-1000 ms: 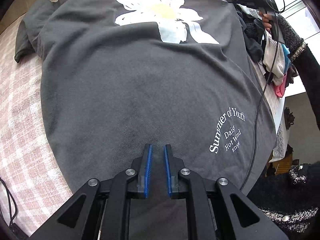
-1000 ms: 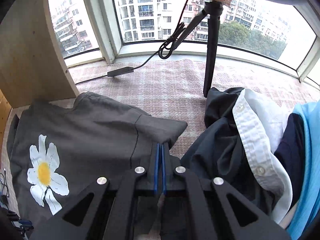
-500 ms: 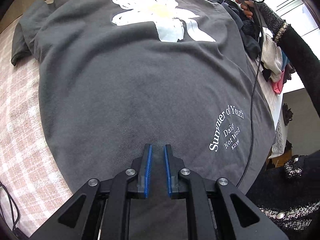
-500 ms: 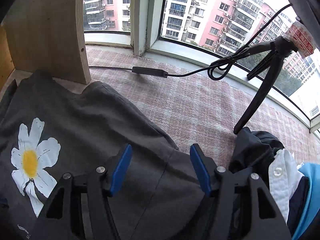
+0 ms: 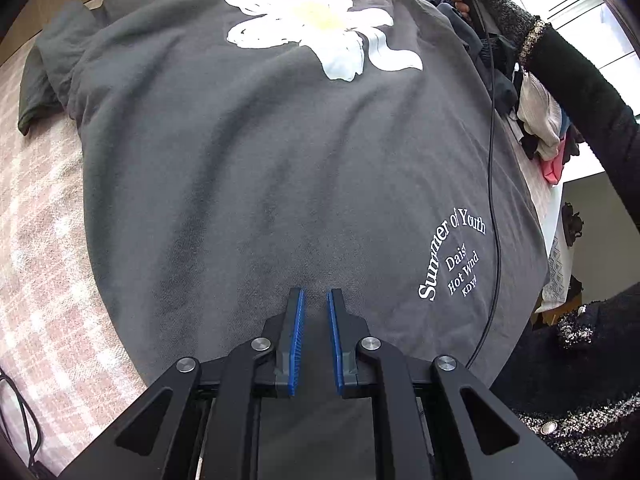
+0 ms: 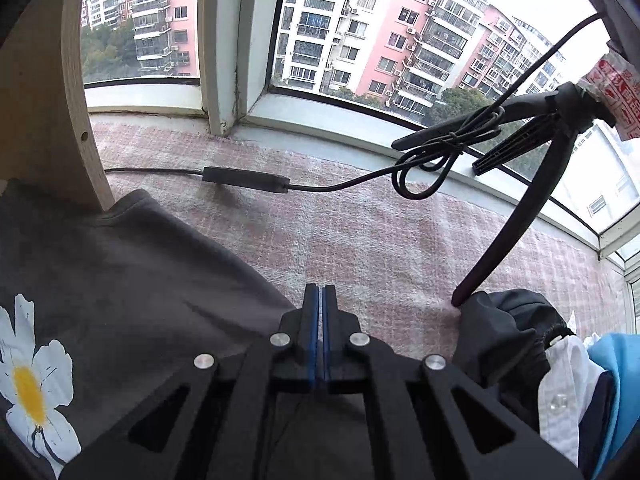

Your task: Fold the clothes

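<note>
A pink checked cloth [image 6: 360,240] covered the surface, and the dark grey T-shirt [image 5: 260,160] with a daisy print lay spread flat across it. A heap of other clothes [image 6: 560,368] sat just beside it. The left gripper [image 5: 314,300] stood slightly parted at the shirt's hem, perhaps pinching fabric. The right gripper [image 6: 321,300] was clenched, its tips bare.

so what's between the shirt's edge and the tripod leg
Bare pink plaid blanket separates the dark gray T-shirt from the tripod leg, seen in the right wrist view.
</note>
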`<state>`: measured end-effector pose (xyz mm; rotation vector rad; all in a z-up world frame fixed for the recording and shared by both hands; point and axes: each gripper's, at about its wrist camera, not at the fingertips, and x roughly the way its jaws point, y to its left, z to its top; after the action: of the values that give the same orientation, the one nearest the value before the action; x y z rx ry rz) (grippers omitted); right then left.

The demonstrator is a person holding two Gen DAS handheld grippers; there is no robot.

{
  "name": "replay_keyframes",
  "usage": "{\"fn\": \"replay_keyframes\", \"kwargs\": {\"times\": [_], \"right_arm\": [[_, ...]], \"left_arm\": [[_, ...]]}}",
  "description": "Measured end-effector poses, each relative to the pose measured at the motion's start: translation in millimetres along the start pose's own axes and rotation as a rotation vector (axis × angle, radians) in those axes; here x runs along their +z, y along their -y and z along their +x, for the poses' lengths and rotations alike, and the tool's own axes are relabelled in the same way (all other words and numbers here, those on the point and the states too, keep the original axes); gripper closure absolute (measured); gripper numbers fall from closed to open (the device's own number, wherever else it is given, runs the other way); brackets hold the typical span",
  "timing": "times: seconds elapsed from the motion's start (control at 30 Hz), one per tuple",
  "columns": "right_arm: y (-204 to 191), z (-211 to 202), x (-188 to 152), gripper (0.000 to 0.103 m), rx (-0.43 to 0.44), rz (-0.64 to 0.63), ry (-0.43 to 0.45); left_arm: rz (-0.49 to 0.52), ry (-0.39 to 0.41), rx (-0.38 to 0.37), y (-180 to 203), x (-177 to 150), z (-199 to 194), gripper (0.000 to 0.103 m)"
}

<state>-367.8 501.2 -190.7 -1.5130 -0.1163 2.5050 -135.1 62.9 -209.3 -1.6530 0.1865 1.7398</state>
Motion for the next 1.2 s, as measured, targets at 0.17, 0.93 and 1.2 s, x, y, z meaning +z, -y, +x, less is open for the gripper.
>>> {"fn": "replay_keyframes", "kwargs": {"times": [0.17,0.93,1.2], "right_arm": [[8.2,-33.4,-10.5,0.082,0.099,0.092,0.011],[25.3,-219.7,-207.7,0.069,0.472,0.256,0.012],[-6.8,-198.1,-233.5,0.069,0.508,0.252,-0.083]], "left_arm": [[-0.012,0.005,-0.028,-0.2,-0.2,1.7,0.091],[-0.362,0.442,0.313,-160.4,54.7,-91.1,0.059],[-0.367,0.301,0.24,-204.6,93.2,-35.1,0.085]]}}
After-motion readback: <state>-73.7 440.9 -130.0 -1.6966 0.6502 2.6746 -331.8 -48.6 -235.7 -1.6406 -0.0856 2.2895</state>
